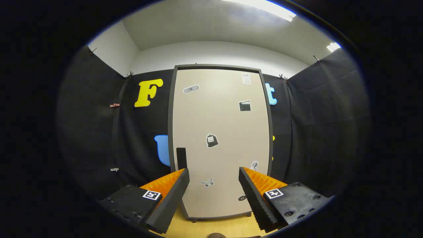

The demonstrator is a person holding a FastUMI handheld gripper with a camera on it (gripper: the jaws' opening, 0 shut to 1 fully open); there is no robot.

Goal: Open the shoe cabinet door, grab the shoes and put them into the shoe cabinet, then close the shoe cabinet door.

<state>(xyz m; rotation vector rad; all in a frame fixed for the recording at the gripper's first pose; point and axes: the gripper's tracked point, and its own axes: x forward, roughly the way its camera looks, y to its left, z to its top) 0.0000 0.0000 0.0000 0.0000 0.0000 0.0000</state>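
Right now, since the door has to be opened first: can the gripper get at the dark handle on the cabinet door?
Probably yes. The gripper is open, and the handle on the closed cabinet door sits just above its left finger with nothing between them.

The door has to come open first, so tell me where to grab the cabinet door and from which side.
Grip the dark upright handle near the left edge of the shoe cabinet door. It is a narrow vertical bar, so come straight on with the open gripper shifted left, one finger either side. The door is shut; hinges probably sit on the right.
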